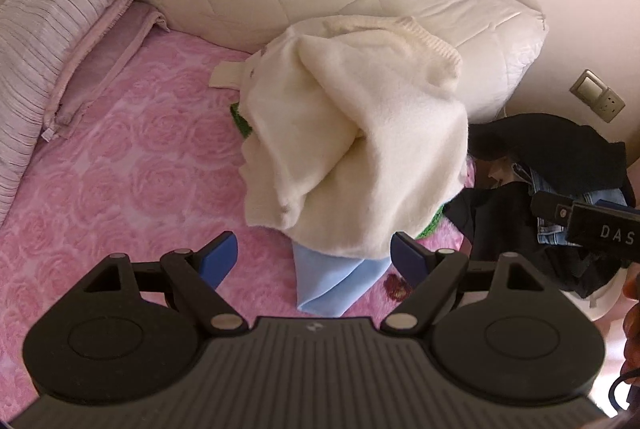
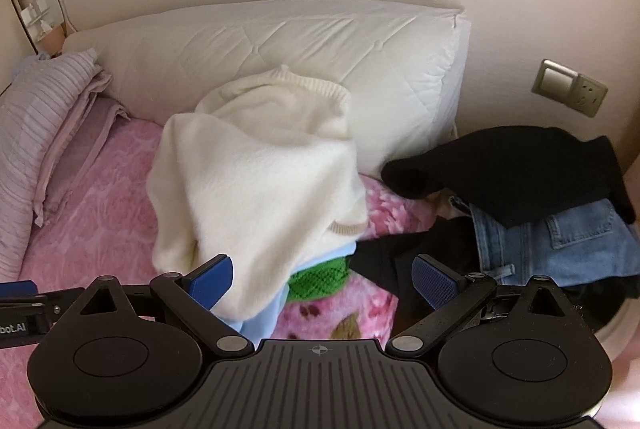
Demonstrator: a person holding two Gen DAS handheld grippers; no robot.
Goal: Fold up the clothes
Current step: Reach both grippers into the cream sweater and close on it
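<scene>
A cream fleece sweater (image 1: 352, 133) lies heaped on a small stack of clothes on the pink bed; it also shows in the right wrist view (image 2: 256, 181). Under it lie a light blue garment (image 1: 336, 281) and a green knit piece (image 2: 316, 279). My left gripper (image 1: 316, 257) is open and empty, just in front of the heap. My right gripper (image 2: 324, 283) is open and empty, its left finger close to the sweater's lower edge. The right gripper's body shows at the right edge of the left wrist view (image 1: 592, 225).
A pile of unfolded clothes sits to the right: a black garment (image 2: 516, 169), blue jeans (image 2: 560, 245), in a white basket (image 1: 600, 301). A white quilted cushion (image 2: 320, 49) stands behind. Striped pillows (image 1: 52, 29) lie at the left. A wall socket (image 2: 568, 87) is at the right.
</scene>
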